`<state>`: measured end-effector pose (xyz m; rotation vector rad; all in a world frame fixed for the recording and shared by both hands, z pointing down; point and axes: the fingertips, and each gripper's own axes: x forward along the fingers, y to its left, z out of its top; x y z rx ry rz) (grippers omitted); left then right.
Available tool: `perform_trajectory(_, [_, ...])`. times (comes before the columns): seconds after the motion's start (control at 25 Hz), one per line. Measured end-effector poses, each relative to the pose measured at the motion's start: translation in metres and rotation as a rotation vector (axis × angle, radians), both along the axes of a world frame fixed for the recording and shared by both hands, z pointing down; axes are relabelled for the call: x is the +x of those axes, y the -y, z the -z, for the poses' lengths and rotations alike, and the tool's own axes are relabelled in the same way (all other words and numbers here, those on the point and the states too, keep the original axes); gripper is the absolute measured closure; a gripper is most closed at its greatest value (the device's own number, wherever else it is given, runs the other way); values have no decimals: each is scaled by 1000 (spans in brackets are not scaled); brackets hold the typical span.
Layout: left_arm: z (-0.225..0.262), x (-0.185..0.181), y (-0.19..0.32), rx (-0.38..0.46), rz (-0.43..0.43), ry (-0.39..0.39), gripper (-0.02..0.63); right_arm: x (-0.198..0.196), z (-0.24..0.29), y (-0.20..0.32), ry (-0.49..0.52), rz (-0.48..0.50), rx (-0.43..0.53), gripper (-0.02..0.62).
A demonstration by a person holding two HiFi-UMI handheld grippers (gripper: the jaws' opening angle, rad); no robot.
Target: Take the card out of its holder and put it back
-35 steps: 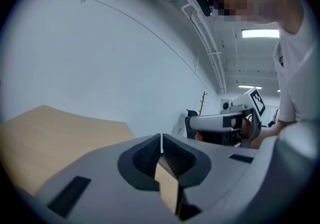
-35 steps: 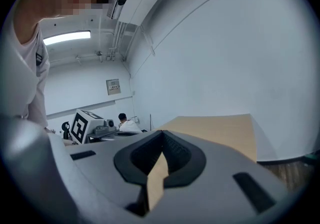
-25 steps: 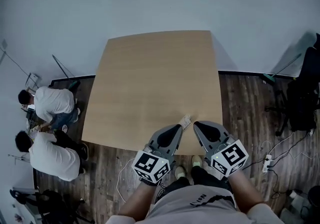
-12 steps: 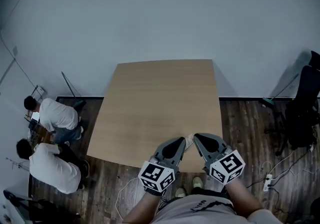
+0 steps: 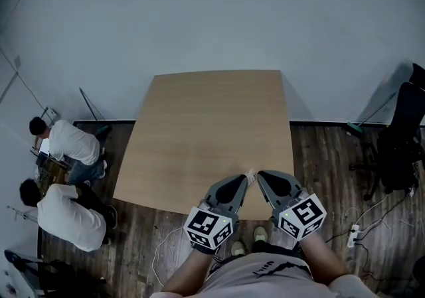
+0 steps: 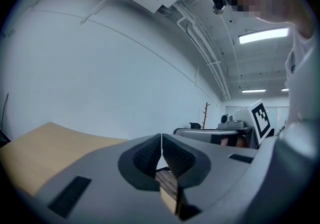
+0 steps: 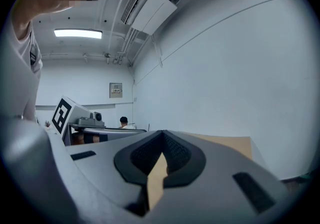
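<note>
Shows a broad wooden table (image 5: pixel 199 124); at its near edge, left gripper (image 5: pixel 243 180) and right gripper (image 5: pixel 261 176), each with jaws pressed together on nothing; sits just between both tips, equally near each: small card holder (image 5: pixel 250 174), long axis too small to tell.

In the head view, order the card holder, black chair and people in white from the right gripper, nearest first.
1. Card holder, just left of the right gripper, at the near edge of the table.
2. Black chair, far right on the floor.
3. People in white, far left, past the table.
</note>
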<state>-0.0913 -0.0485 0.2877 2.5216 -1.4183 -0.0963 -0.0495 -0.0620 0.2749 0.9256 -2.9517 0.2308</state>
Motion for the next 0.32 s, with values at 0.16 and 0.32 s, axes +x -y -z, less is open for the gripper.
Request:
perform_trajectory(0.16, [-4,0,2,-5,-3,-2,588,0,-3,1,-7,-4,-3,583])
perform_trajectory(0.32, [-6,-1,6,-5,-5,-3,588,1,-5,5,-8,-12,-2,583])
